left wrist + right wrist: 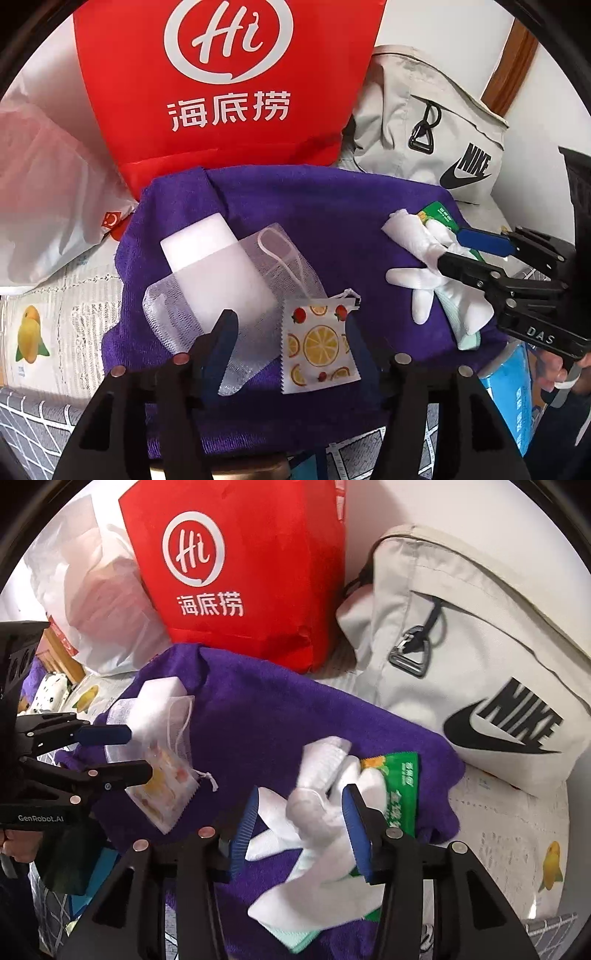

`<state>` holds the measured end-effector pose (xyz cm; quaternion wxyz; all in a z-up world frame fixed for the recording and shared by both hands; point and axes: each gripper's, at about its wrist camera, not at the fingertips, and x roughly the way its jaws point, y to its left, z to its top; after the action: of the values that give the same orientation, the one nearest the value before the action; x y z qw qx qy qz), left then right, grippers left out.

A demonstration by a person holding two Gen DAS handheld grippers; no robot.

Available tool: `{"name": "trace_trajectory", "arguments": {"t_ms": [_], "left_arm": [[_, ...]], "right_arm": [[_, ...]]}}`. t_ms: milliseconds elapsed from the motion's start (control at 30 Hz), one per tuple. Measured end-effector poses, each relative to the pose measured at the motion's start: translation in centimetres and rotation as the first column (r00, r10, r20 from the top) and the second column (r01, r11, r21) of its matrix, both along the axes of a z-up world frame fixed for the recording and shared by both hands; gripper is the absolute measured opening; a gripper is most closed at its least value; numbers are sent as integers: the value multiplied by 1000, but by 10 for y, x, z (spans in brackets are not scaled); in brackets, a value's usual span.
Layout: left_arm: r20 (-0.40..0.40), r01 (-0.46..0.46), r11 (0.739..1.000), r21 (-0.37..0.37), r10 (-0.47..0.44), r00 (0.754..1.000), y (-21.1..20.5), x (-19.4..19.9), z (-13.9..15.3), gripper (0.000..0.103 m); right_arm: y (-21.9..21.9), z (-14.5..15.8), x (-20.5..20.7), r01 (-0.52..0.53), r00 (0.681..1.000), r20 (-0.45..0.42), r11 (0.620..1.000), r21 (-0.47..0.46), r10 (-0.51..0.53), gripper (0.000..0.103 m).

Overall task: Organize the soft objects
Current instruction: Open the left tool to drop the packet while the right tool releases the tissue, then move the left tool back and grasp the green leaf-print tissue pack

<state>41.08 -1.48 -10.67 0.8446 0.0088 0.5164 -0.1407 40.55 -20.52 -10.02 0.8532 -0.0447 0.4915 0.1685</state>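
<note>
A purple towel (332, 206) (258, 709) lies spread out. On its left part rest a white foam block (218, 266), partly in a mesh bag (251, 354), and a lemon-print sachet (317, 343) (166, 794). My left gripper (290, 332) (136, 753) stands open over the mesh bag and the sachet, pads not pressing on either. On the towel's right part lie white gloves (417, 273) (314, 812) over a green packet (439, 214) (399, 782). My right gripper (301, 830) (452, 249) is open with the gloves between its blue pads.
A red bag (221, 92) stands behind the towel, with a grey Nike backpack (443, 140) to its right and a white plastic bag (48, 203) to its left. A blue box (513, 387) sits near the right. The towel lies on a mango-print cloth (29, 328).
</note>
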Motion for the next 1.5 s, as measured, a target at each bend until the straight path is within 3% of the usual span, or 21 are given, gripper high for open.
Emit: {"name": "trace_trajectory", "arguments": {"t_ms": [367, 800, 1133, 1500], "left_arm": [[47, -39, 999, 36, 37, 998, 7, -34, 27, 63], [100, -29, 1000, -4, 29, 995, 17, -114, 52, 63], [97, -1, 999, -52, 7, 995, 25, -180, 45, 63], [60, 5, 999, -47, -2, 998, 24, -235, 14, 64]], "right_arm": [[-12, 28, -47, 30, 999, 41, 999, 23, -31, 47], [-7, 53, -123, 36, 996, 83, 998, 49, -39, 47], [5, 56, -183, 29, 995, 97, 997, 66, -35, 47], [3, 45, -238, 42, 995, 89, 995, 93, -50, 47]]}}
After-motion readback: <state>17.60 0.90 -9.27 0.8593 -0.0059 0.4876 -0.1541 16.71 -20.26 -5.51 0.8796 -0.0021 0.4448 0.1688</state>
